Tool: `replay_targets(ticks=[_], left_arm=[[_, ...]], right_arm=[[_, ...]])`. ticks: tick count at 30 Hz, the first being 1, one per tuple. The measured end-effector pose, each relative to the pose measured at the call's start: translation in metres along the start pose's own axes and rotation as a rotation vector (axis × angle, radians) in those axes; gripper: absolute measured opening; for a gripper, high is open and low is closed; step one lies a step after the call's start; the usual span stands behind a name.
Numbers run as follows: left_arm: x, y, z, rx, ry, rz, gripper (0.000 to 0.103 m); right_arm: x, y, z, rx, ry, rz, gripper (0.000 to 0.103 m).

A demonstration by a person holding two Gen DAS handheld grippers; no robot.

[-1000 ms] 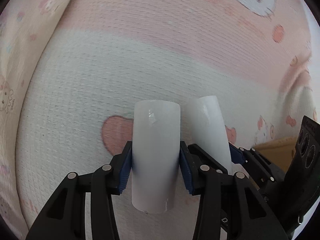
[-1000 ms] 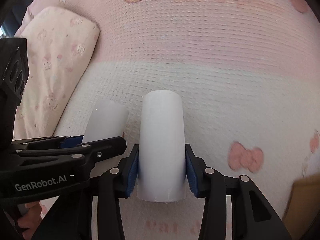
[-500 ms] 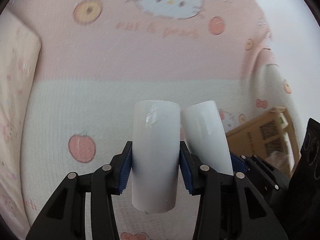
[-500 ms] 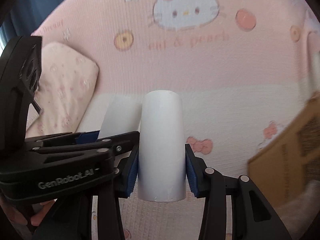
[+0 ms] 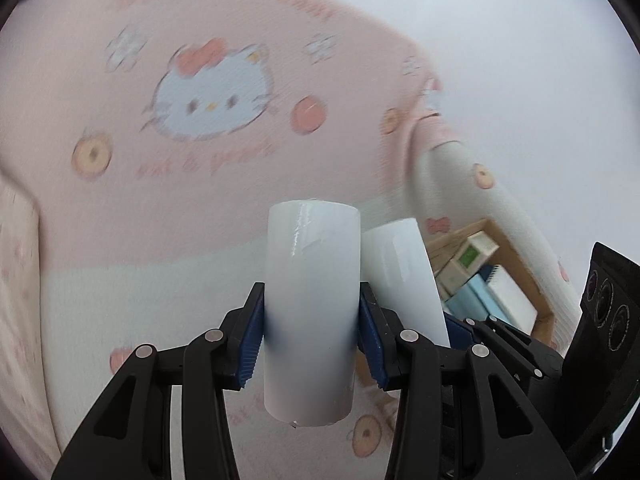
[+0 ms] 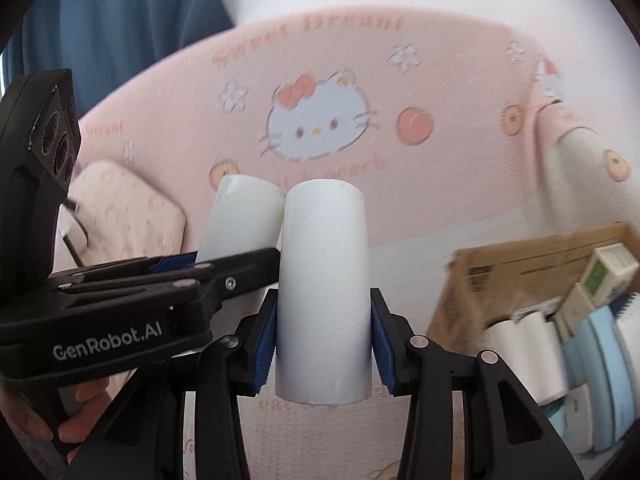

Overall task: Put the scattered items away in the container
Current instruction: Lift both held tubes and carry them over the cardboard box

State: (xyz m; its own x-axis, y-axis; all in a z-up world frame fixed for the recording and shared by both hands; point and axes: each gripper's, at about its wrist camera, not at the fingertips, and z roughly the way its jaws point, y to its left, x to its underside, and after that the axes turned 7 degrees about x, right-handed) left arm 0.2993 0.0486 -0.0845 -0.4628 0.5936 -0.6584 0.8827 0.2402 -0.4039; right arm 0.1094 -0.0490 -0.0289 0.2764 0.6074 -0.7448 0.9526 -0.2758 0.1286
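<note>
Left gripper [image 5: 311, 330] fingers clamp smooth glossy white cylinder [image 5: 312, 312]; right gripper [image 6: 324, 338] fingers clamp matte white roll [image 6: 324, 292]. Both held side by side above bed [image 6: 440, 208], soft pink waffle-knit cover. Brown cardboard box [image 6: 516, 256] at bed's right edge, open top, half-packed.

glossy smooth white roll [image 5: 310, 304], woven cloth bedspread [image 5: 120, 208], matt cardboard box [image 6: 516, 264]

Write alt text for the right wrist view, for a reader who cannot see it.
The right tool clamps a white roll upright between its blue pads, with the left tool holding a second white roll just beside it. Behind lies a pink cartoon-cat bedspread; at right, a cardboard box already holds rolls and packets.
</note>
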Motion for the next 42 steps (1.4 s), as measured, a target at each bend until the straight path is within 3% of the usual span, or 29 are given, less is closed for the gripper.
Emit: replay_targets(ticks=[3, 9, 20, 28, 34, 38, 42], left_arm=[[-0.014, -0.019, 0.001, 0.019, -0.029, 0.061, 0.048], [-0.023, -0.051, 0.012, 0.058, -0.006, 0.114, 0.048], [-0.04, -0.098, 0.06, 0.125, 0.065, 0.193, 0.048], [-0.045, -0.123, 0.074, 0.173, 0.056, 0.183, 0.048], [-0.042, -0.129, 0.093, 0.185, 0.082, 0.145, 0.048], [-0.039, -0.128, 0.105, 0.199, 0.113, 0.129, 0.048], [-0.037, -0.124, 0.116, 0.2, 0.132, 0.118, 0.048]], right_arm=[[-0.005, -0.014, -0.015, 0.019, -0.024, 0.026, 0.04], [-0.009, -0.04, -0.038, 0.088, -0.06, 0.06, 0.04], [-0.007, -0.106, -0.048, -0.011, -0.035, 0.188, 0.04], [-0.013, -0.146, -0.049, -0.076, 0.055, 0.216, 0.04], [-0.01, -0.162, -0.016, 0.016, 0.189, 0.128, 0.04], [-0.01, -0.175, -0.015, -0.005, 0.203, 0.148, 0.04], [-0.01, -0.18, -0.001, 0.056, 0.246, 0.113, 0.04]])
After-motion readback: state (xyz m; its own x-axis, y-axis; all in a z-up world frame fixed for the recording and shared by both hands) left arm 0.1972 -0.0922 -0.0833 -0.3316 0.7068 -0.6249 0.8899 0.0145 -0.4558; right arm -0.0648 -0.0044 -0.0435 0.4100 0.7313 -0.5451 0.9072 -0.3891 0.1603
